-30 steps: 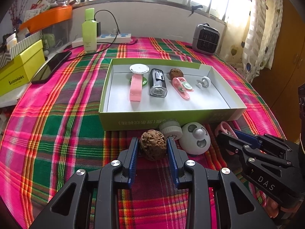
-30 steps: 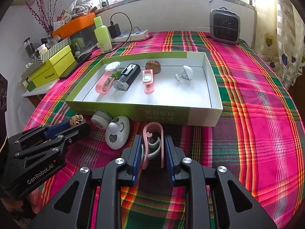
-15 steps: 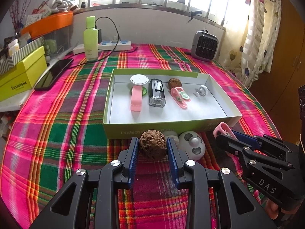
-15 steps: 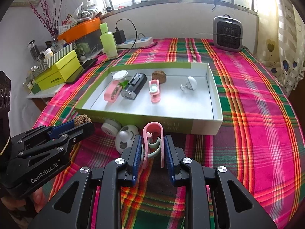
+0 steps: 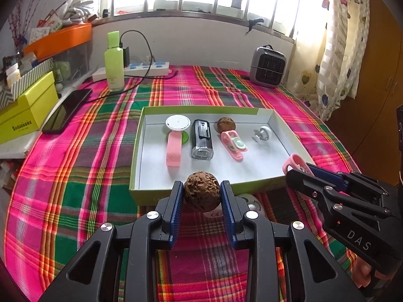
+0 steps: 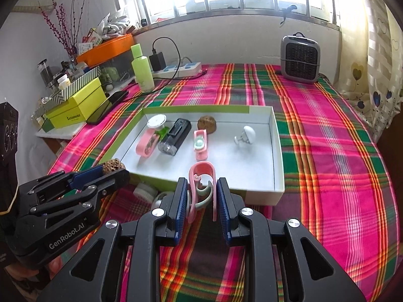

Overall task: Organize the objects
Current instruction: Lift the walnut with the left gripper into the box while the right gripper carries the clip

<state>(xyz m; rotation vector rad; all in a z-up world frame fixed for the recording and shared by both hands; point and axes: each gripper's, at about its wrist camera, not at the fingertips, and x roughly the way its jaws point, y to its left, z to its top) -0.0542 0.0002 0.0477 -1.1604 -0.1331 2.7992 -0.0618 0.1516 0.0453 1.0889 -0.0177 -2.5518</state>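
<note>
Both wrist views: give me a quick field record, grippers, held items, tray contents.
left gripper: shut on brown walnut
right gripper: shut on pink clip
tray: open, on plaid cloth
in tray: white disc with pink strap, black device, second walnut, pink-green clip, white knob

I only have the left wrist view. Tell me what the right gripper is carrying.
Observer: The right gripper is shut on a pink clip with a pale green hook inside its loop.
Operator: Report what lies on the cloth in front of the box; my walnut blocks it.
Observer: A white ribbed cap lies there, just before the near wall. A second white piece beside it is mostly hidden behind the right gripper.
</note>
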